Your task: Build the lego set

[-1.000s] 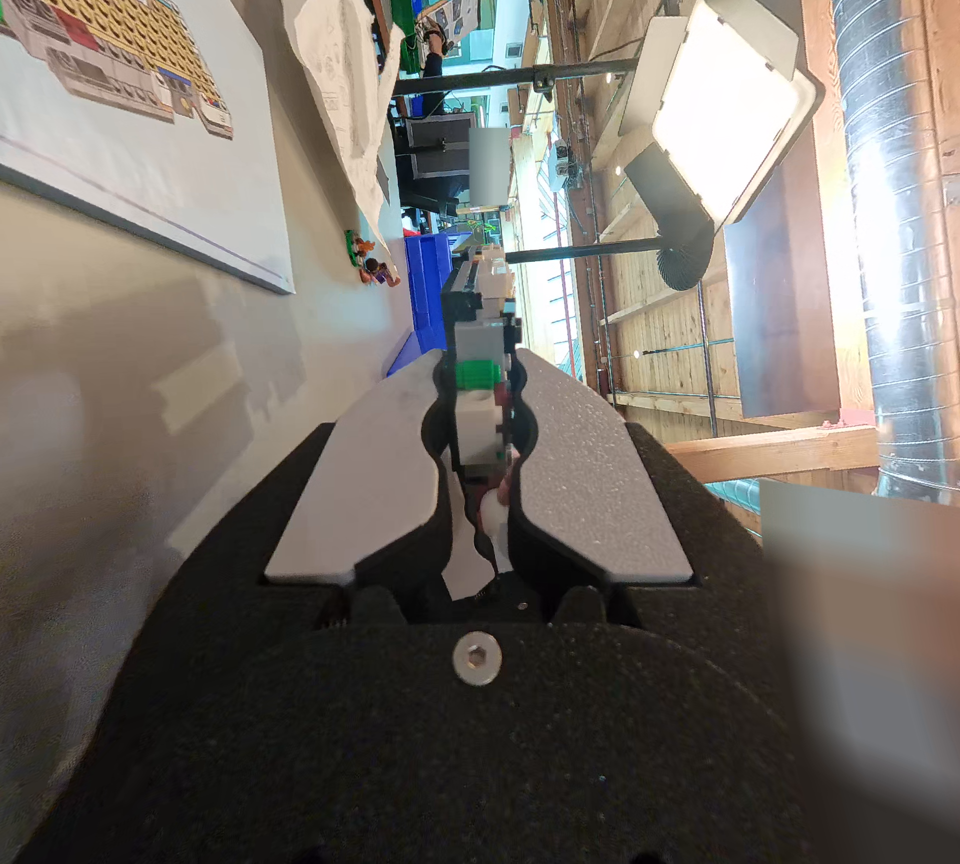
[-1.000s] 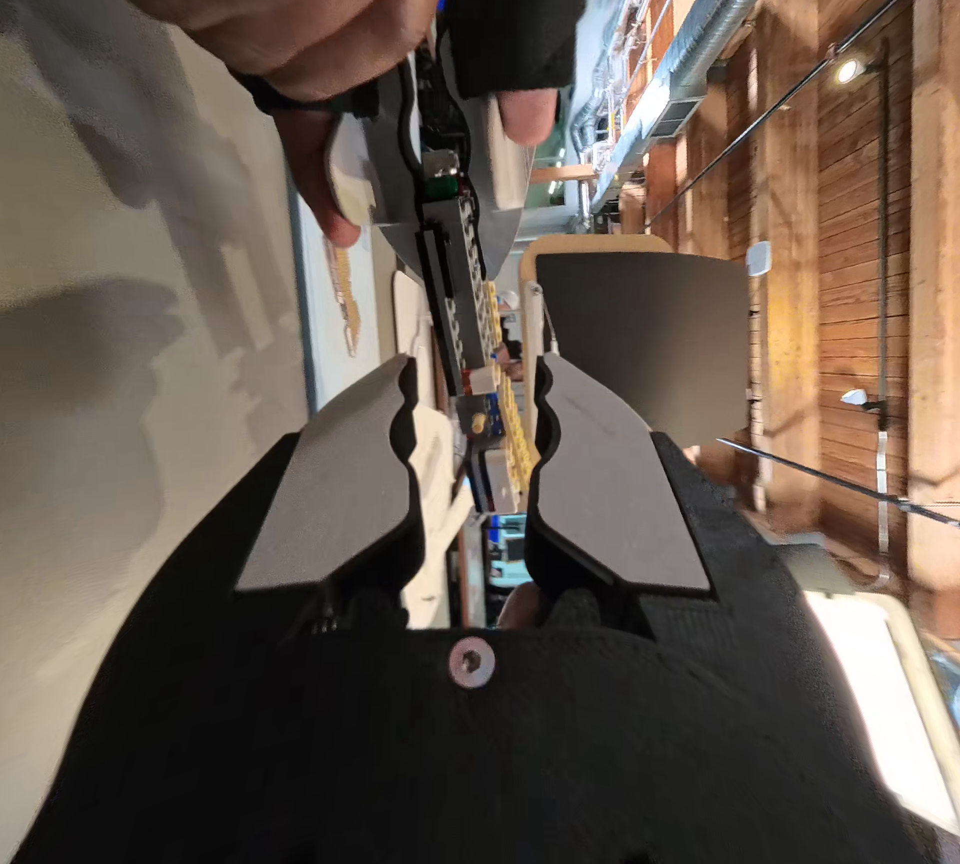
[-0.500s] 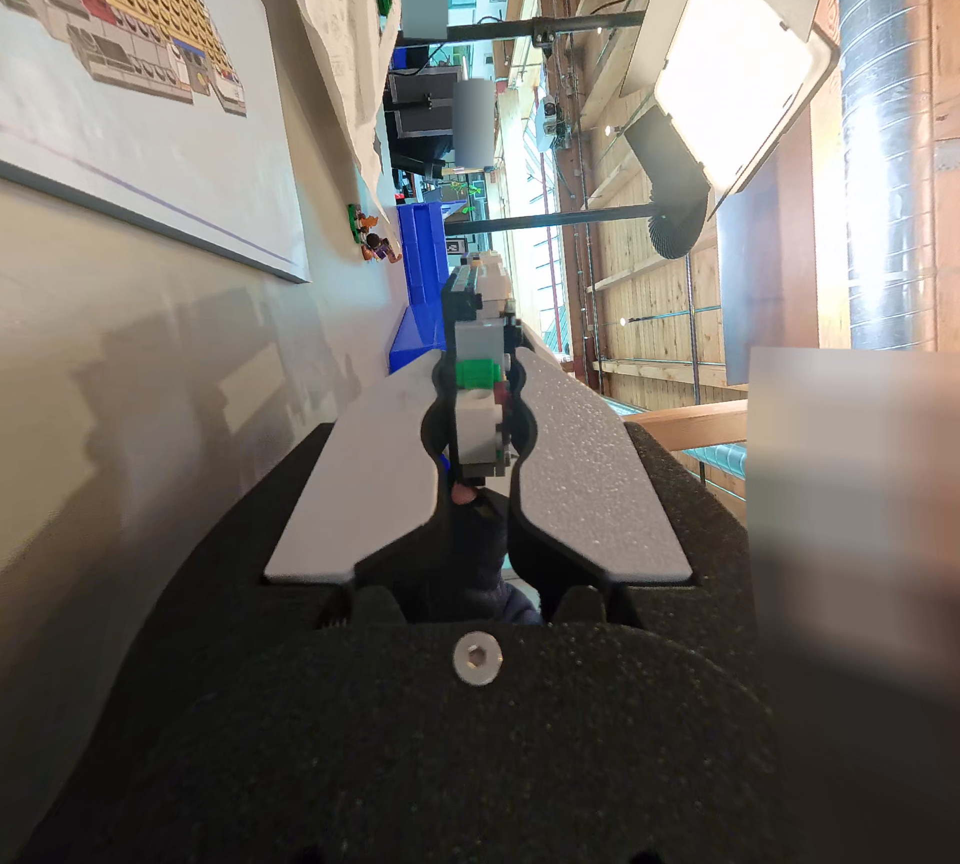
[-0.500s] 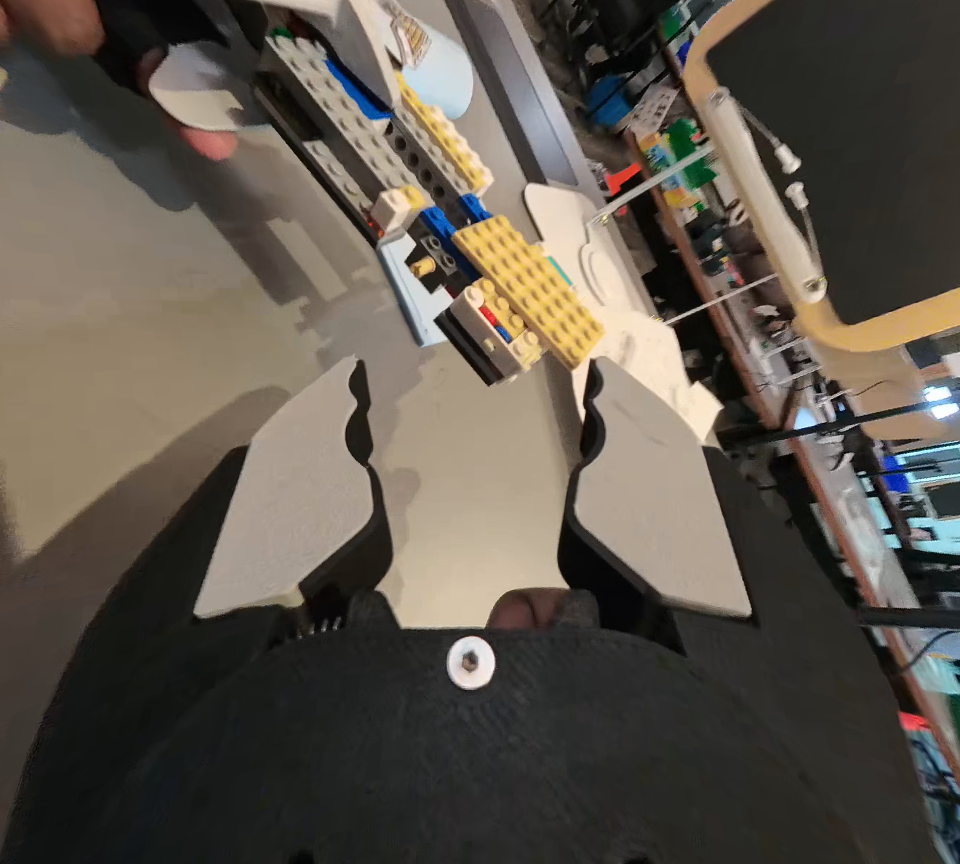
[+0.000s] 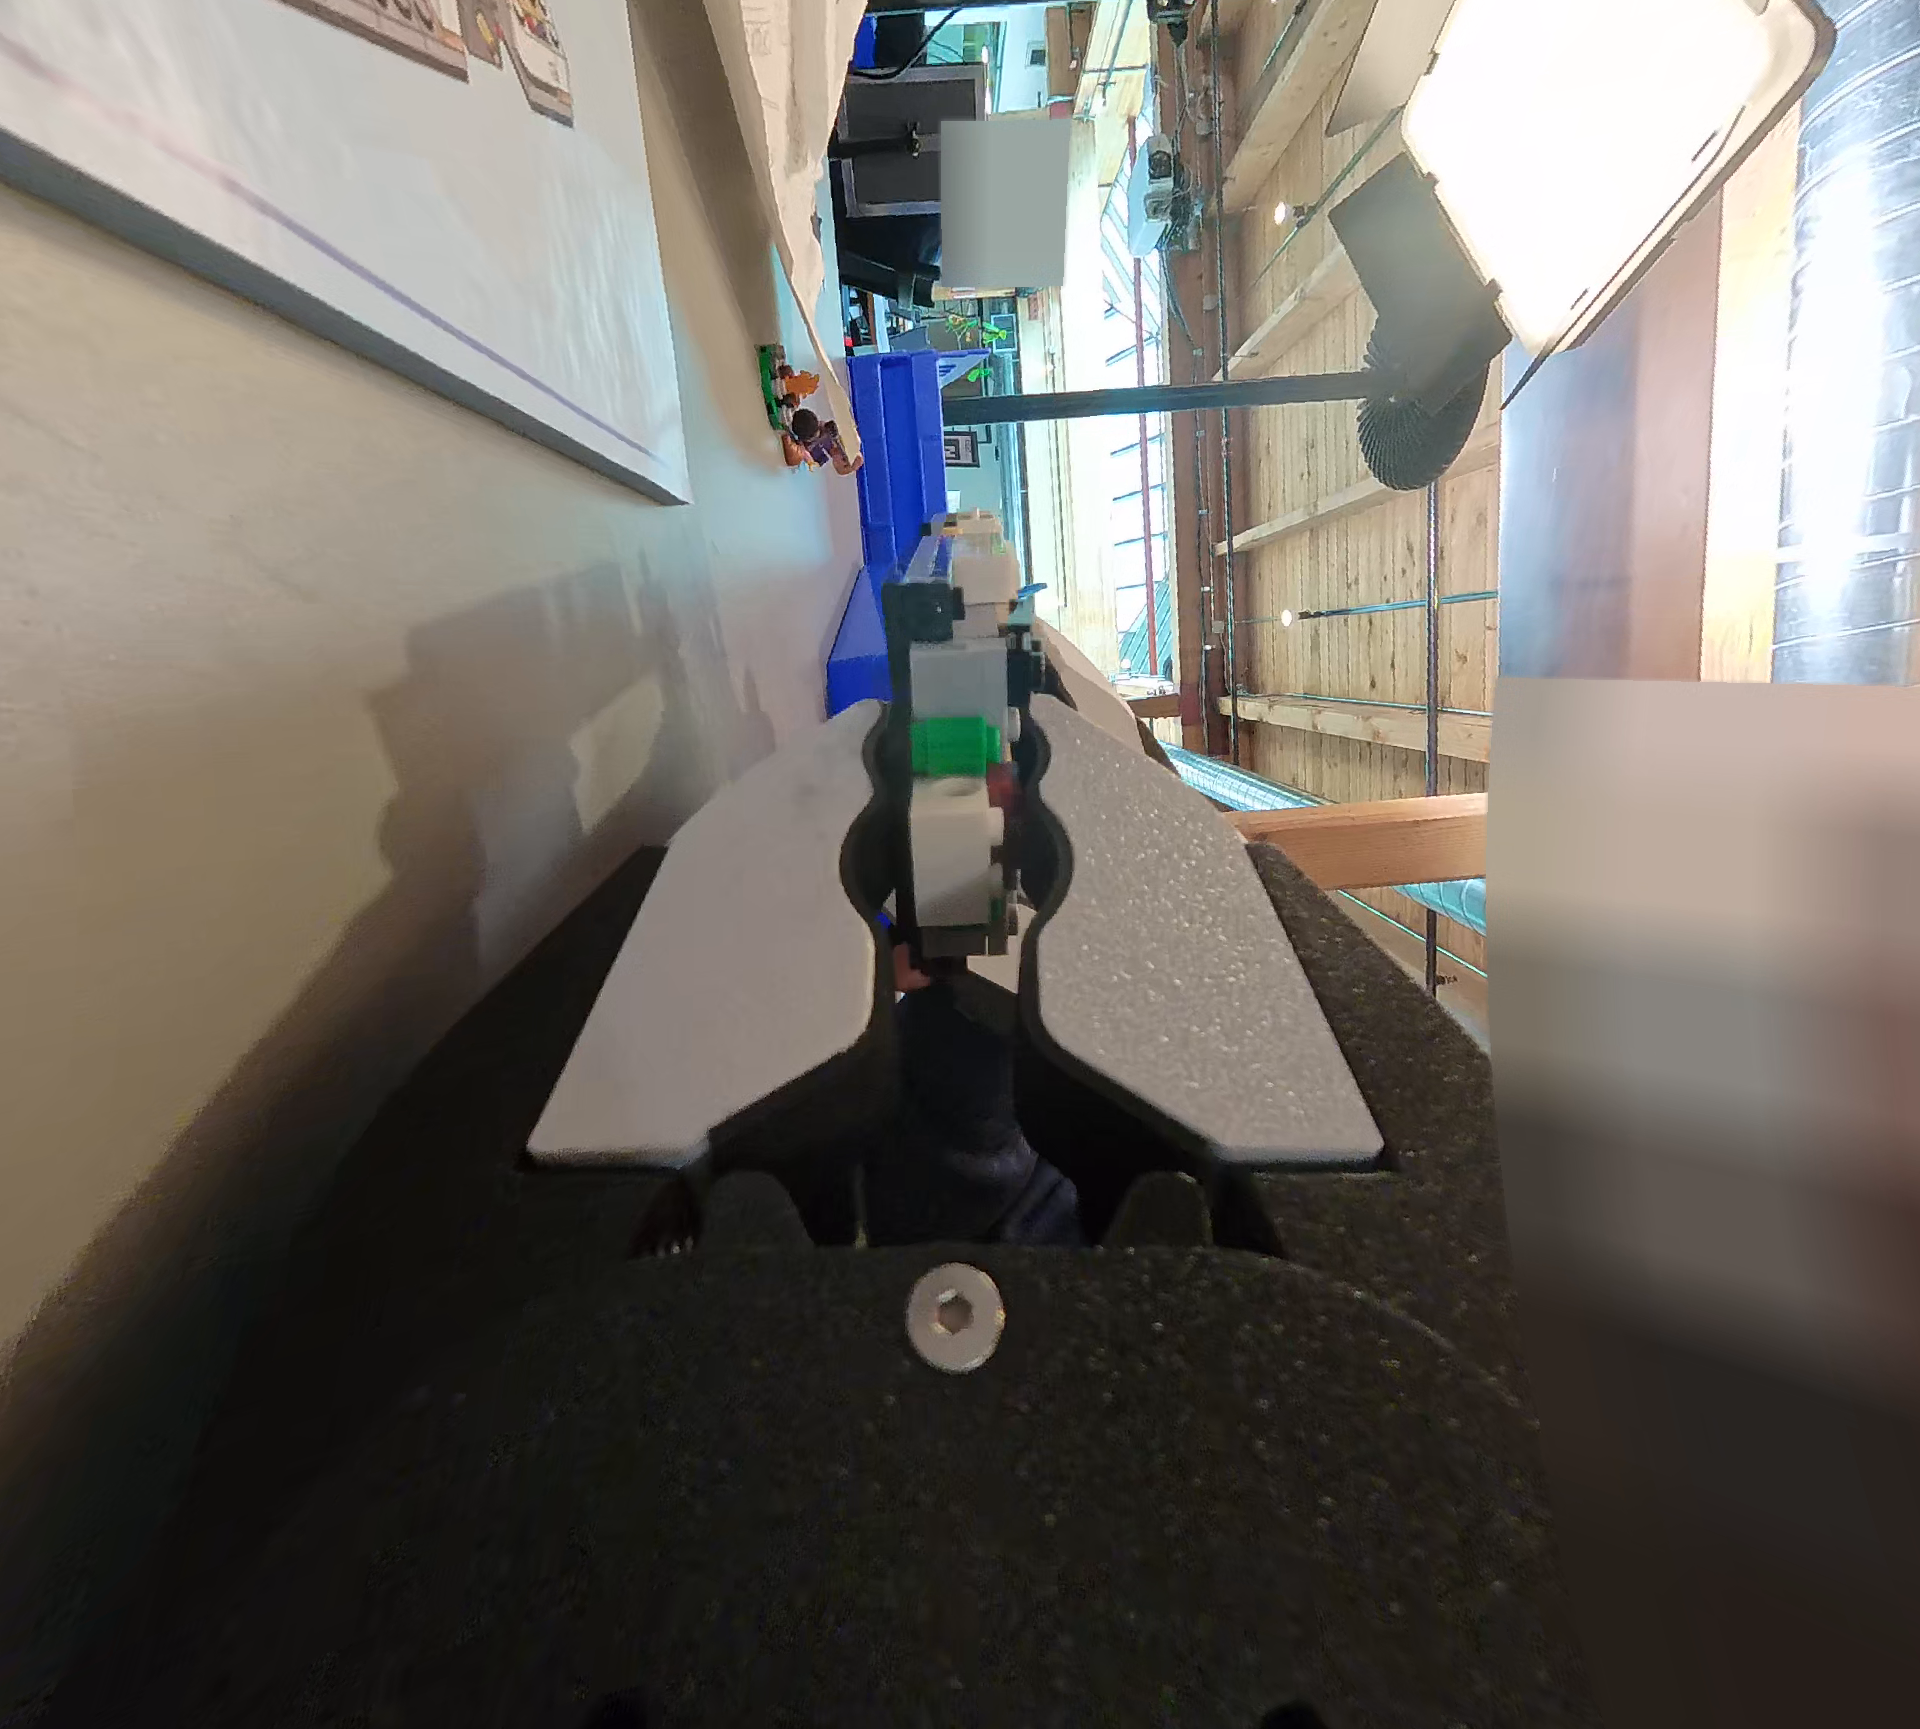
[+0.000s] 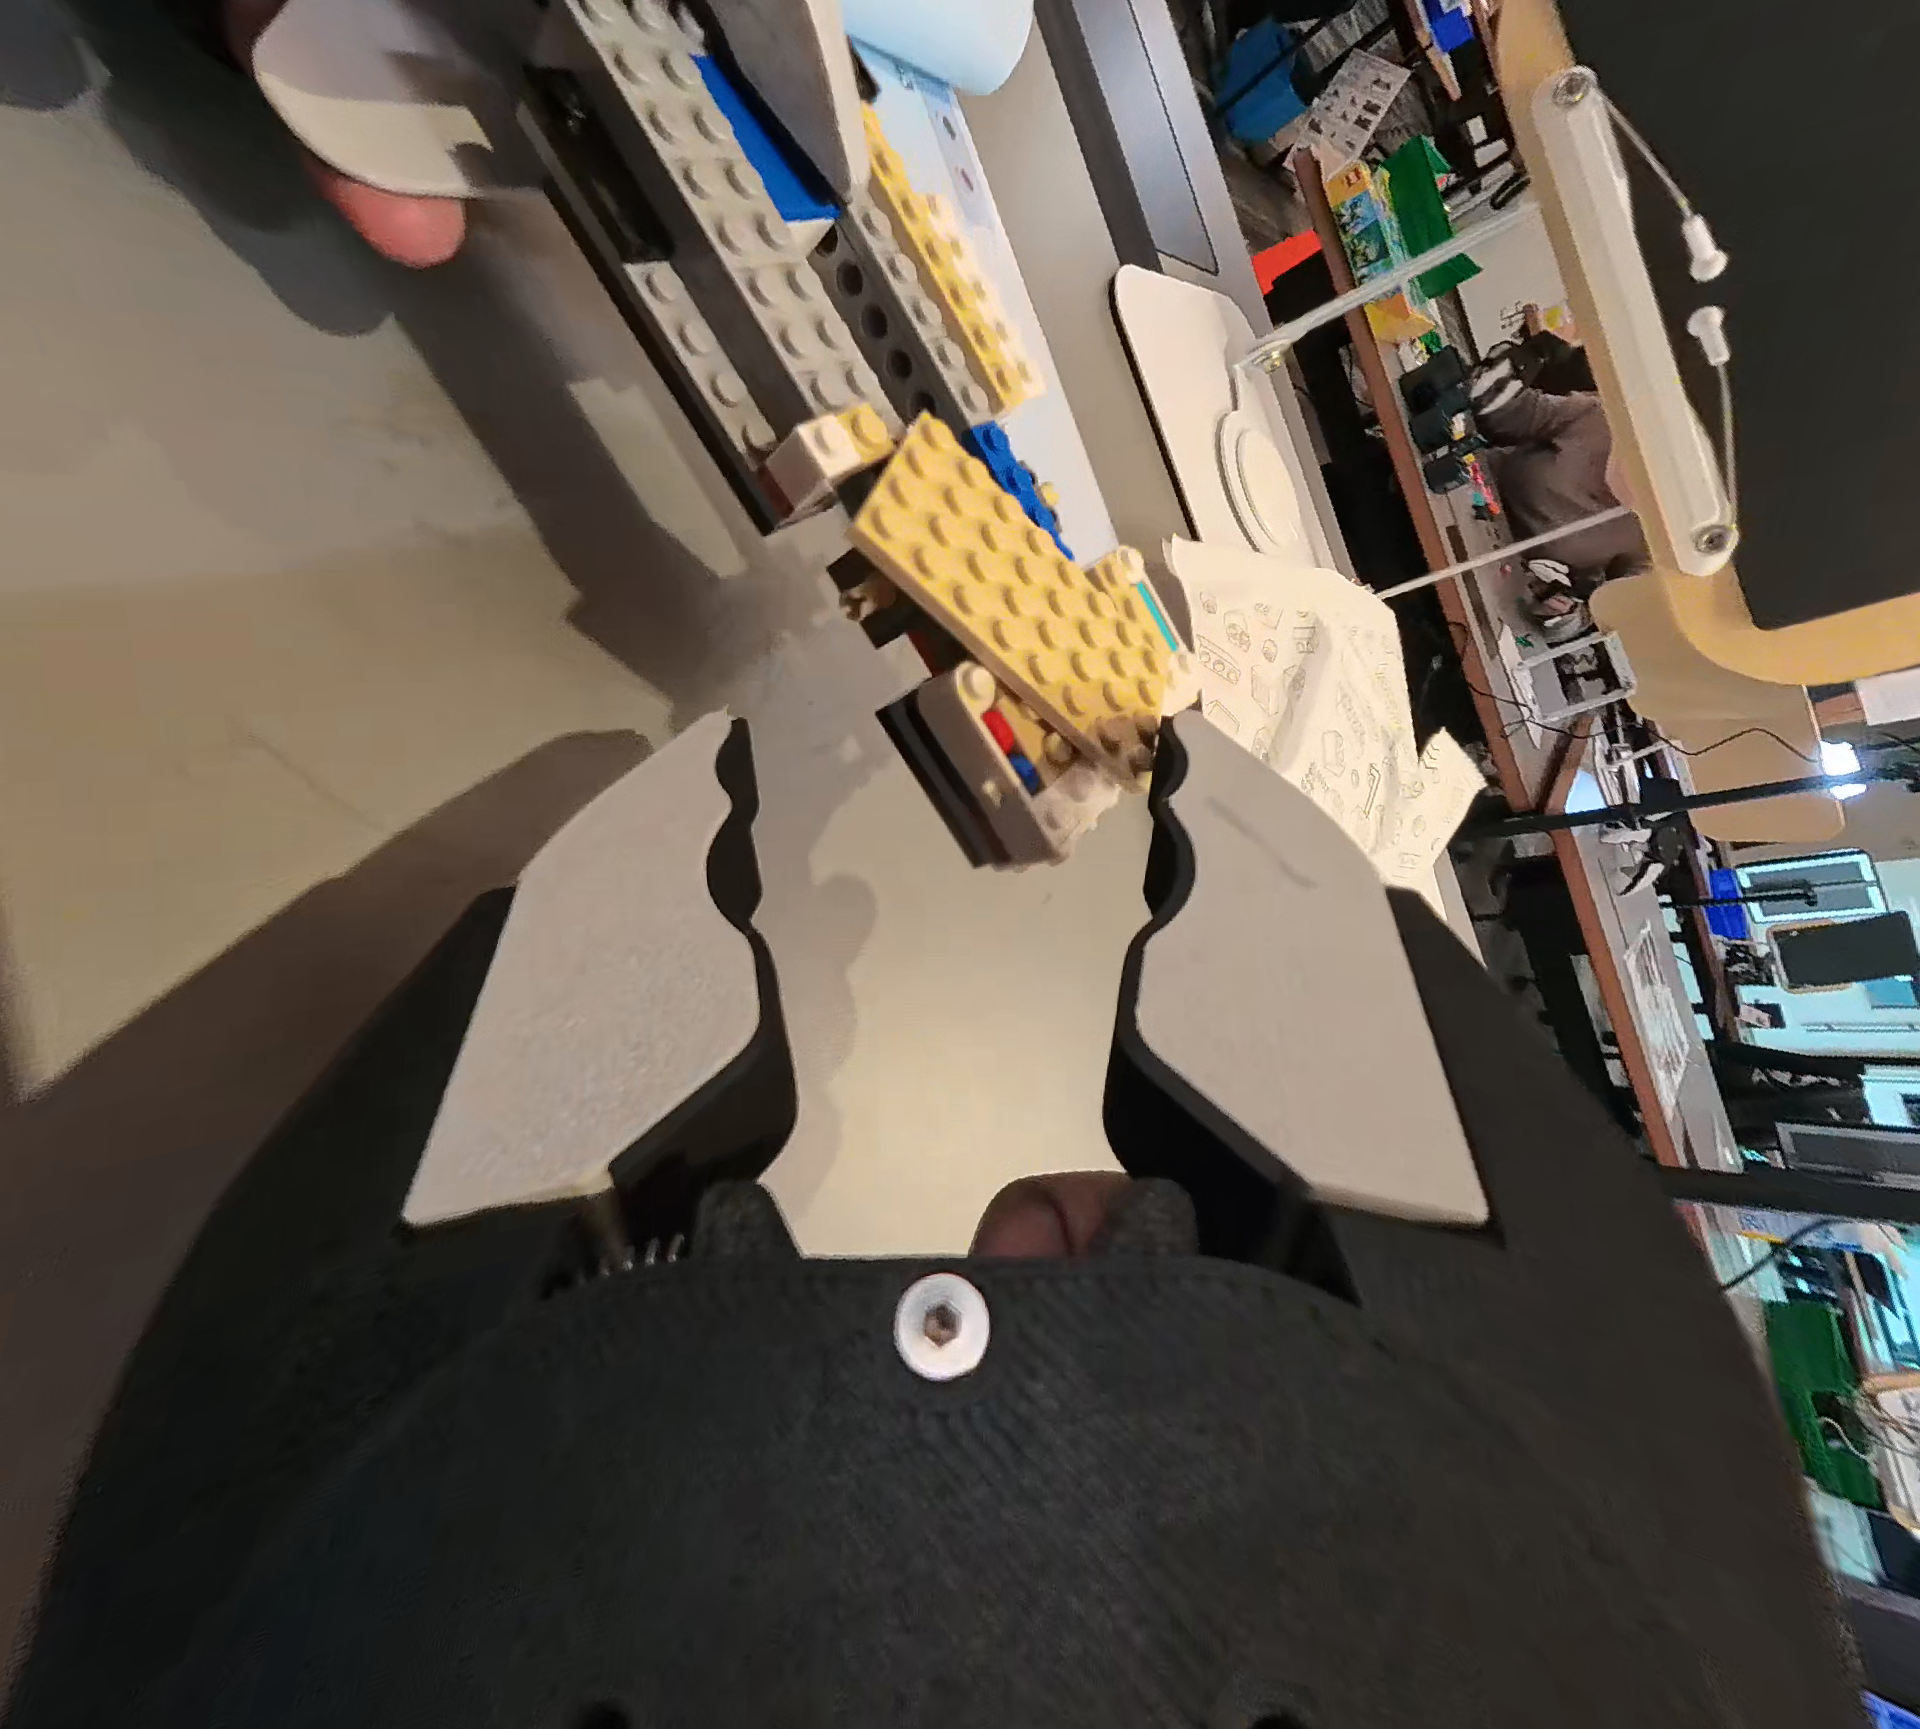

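Inspector: Starting with the left wrist view. Reporting on the left gripper [image 5: 956, 729]?

Recorder: Closing narrowly on a brick model [image 5: 951, 838]. Pressing both grey fingers [image 5: 748, 931] against its sides at a green and a white brick. Holding the model end-on, so that most of its length is running away from the camera. Pointing along a pale table [image 5: 312, 640], with a printed building sheet [image 5: 312, 69] lying on it to the left.

Inspector: Noting anything beyond the model?

Recorder: Noting a blue bin [image 5: 894, 453] behind it, small toy figures [image 5: 805, 422] just beside the bin, and a bright lamp panel [image 5: 1579, 48] at upper right.

Inspector: Moving to the right wrist view. Reporting on the right gripper [image 6: 945, 734]?

Recorder: Standing wide open, gripping nothing. Facing the far end of the same model, where a tan studded plate [image 6: 1018, 578] is sitting tilted over grey, blue and black bricks. Reaching with that end in between the fingertips, close against the right-hand finger [image 6: 1288, 952]; not managing to tell whether touching or just beside. Lying well apart from the left-hand finger.

Inspector: Confirming the other grip from here?

Recorder: Confirming it, blurred, at upper left: clamping the grey end of the model, with a person's fingertip [image 6: 395, 214] showing beneath. Hovering above the table, not resting on it. Noting also a creased paper with line drawings [image 6: 1330, 713] beside the tan plate.
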Available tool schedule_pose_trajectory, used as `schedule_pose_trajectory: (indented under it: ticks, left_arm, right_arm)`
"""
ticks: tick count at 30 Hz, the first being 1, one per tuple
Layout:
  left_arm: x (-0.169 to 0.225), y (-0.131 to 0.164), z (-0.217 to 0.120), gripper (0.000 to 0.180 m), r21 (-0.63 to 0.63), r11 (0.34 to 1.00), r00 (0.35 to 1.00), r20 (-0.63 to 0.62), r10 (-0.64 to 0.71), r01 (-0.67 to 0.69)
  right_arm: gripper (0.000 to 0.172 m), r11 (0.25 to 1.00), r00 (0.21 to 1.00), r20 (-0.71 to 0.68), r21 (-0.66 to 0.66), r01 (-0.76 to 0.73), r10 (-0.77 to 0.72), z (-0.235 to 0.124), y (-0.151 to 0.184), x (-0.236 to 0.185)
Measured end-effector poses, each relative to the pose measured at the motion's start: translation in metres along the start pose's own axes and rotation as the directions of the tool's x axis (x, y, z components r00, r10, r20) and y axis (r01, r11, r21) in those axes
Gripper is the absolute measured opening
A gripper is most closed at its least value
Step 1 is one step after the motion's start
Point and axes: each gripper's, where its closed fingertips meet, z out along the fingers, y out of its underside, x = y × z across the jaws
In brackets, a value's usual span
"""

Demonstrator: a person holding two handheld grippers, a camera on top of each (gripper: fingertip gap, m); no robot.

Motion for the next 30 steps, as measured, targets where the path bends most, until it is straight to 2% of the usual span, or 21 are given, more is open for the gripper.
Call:
schedule_pose_trajectory:
  ticks: [6,12,20,30]
  left_arm:
    - [-0.003,0.000,-0.001,0.019,0.003,1.000,1.000,0.010,-0.001,0.001]
    - [-0.001,0.002,0.001,0.019,-0.004,1.000,1.000,0.001,0.010,-0.010]
    - [-0.001,0.004,0.002,0.019,-0.019,1.000,1.000,0.005,0.018,-0.018]
    - [-0.002,0.005,0.002,0.019,-0.022,1.000,1.000,0.003,0.014,-0.014]
  right_arm:
    - [0.071,0.998,0.998,-0.017,0.002,0.056,-0.056,-0.004,-0.002,0.000]
    - [0.066,0.974,0.976,-0.004,0.056,0.219,-0.219,-0.007,-0.010,-0.017]
    - [0.061,0.967,0.972,-0.013,0.096,0.237,-0.236,-0.012,-0.021,-0.022]
    - [0.054,0.947,0.955,0.082,0.179,0.267,-0.284,-0.022,-0.024,-0.036]
